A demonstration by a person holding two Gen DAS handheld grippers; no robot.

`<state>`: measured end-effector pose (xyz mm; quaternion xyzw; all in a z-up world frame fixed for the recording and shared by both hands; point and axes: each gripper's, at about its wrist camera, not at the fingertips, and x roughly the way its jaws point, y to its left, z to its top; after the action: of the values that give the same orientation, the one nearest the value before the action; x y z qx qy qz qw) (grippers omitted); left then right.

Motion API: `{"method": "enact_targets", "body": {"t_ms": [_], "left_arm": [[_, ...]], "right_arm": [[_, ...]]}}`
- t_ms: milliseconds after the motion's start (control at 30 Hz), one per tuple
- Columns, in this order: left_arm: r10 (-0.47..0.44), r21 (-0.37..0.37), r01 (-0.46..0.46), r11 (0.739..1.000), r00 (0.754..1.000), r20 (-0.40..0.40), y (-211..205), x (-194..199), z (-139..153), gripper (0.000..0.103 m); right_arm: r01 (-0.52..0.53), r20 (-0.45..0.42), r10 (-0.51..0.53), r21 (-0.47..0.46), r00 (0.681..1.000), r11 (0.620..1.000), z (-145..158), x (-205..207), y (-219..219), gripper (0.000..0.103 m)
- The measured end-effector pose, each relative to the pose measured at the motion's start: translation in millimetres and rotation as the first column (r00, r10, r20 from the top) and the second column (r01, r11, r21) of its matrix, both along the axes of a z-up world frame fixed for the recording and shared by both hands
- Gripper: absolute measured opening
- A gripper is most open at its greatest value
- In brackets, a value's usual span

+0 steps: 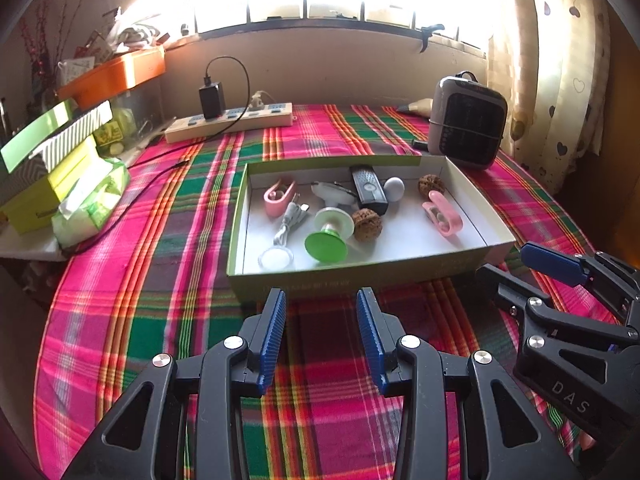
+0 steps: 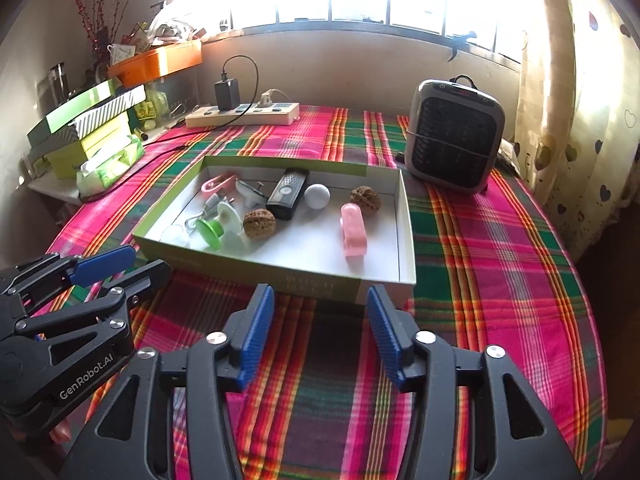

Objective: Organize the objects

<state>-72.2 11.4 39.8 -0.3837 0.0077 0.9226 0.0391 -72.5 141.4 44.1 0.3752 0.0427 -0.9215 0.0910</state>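
A woven plaid tablecloth (image 2: 500, 240), matt, lies beneath both sets of jaws. Ahead of them sits a cardboard box (image 1: 360, 276) with a smooth white matt lining. Inside, the pink clip (image 2: 353, 230) looks like glossy plastic and the walnut (image 2: 259, 223) rough and wrinkled. The fingers' blue pads (image 1: 272, 336) are ribbed.

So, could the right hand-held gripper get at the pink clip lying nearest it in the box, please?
Probably yes: the right hand-held gripper is open and empty, the box has no lid, and the pink clip lies clear of the other items.
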Motion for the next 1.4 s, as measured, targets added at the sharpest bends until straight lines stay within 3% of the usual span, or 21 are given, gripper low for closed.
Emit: {"method": "enact_targets", "body": {"t_ms": [1033,1400], "left_arm": [[0.028,0.000,-0.028,1.000,0.996,0.085,5.1,45.9,-35.7,0.035],[0.044,-0.023,-0.042,0.999,0.996,0.080,8.0,47.6,-36.2,0.037]], "right_arm": [[0.042,0.102,-0.041,-0.007,0.994,0.999,-39.1,49.3,8.1,0.054],[0.068,0.093,-0.068,0.006,0.993,0.998,-39.1,51.6,11.9,0.062]]}}
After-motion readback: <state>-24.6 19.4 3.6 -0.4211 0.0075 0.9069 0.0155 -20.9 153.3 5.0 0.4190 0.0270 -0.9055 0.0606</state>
